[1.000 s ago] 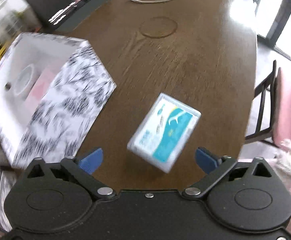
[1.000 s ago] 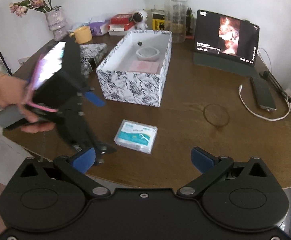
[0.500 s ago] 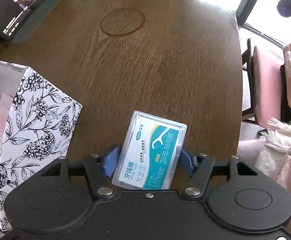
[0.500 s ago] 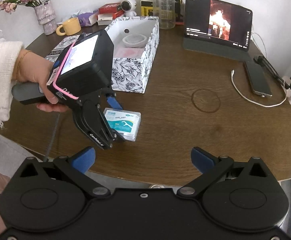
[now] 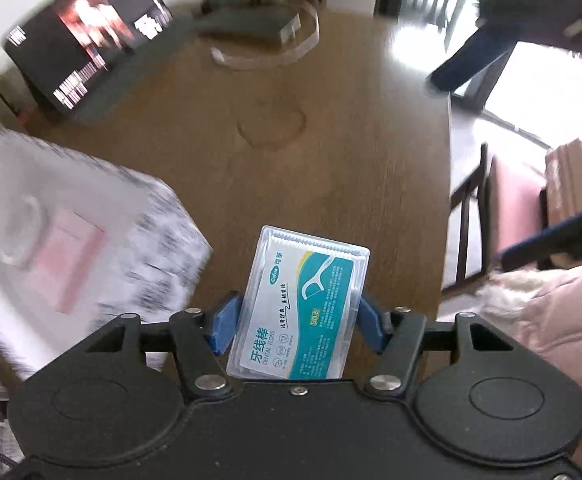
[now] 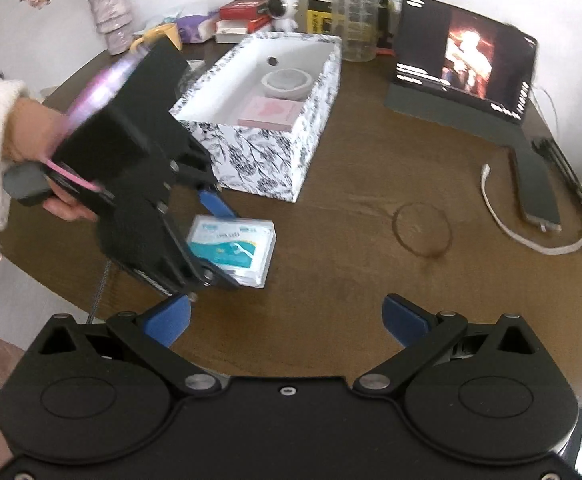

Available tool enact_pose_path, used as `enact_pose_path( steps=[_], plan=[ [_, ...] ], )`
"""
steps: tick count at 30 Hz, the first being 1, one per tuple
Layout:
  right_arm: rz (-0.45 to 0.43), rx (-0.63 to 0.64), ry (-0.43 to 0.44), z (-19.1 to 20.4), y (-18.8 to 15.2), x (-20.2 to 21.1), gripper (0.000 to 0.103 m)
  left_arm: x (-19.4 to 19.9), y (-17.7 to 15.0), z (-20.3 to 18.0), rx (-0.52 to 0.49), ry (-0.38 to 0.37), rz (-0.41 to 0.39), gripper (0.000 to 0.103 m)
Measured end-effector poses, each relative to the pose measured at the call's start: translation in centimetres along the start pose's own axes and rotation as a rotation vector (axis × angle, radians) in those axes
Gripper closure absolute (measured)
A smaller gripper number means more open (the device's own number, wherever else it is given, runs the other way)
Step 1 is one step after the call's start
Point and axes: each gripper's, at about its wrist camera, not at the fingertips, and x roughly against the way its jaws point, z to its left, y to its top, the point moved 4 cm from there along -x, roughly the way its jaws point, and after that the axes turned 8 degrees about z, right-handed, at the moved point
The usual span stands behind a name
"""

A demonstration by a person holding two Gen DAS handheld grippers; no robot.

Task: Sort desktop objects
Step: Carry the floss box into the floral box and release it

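A clear dental floss box (image 5: 303, 304) with a teal label is clamped between the blue pads of my left gripper (image 5: 297, 322), lifted above the brown table (image 5: 331, 168). In the right wrist view the same floss box (image 6: 235, 250) hangs in the left gripper (image 6: 215, 240), held by a hand in a white sleeve. The black-and-white floral storage box (image 6: 275, 156) stands just behind it, with a white bowl (image 6: 287, 82) and a pink card (image 6: 271, 112) inside. My right gripper (image 6: 287, 318) is open over the table's near edge, with nothing between its fingers.
A tablet (image 6: 467, 64) on a stand plays video at the back right. A phone (image 6: 535, 184) and white cable (image 6: 523, 232) lie at the right edge. A vase (image 6: 111, 24), yellow mug, clear jar (image 6: 357, 12) and small boxes crowd the back. A pink chair (image 5: 523, 216) stands beside the table.
My left gripper came down around the floss box, shut on it and has now lifted it off the table, swinging towards the floral box. The right gripper stayed open and nearly still.
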Motion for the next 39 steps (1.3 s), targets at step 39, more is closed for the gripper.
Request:
enact_pose_path(
  steps=[39],
  plan=[
    [0.124, 0.591, 0.178, -4.7, 17.9, -7.2, 0.000, -4.7, 3.3, 15.6, -0.022, -0.113, 0.202, 0.044]
  ],
)
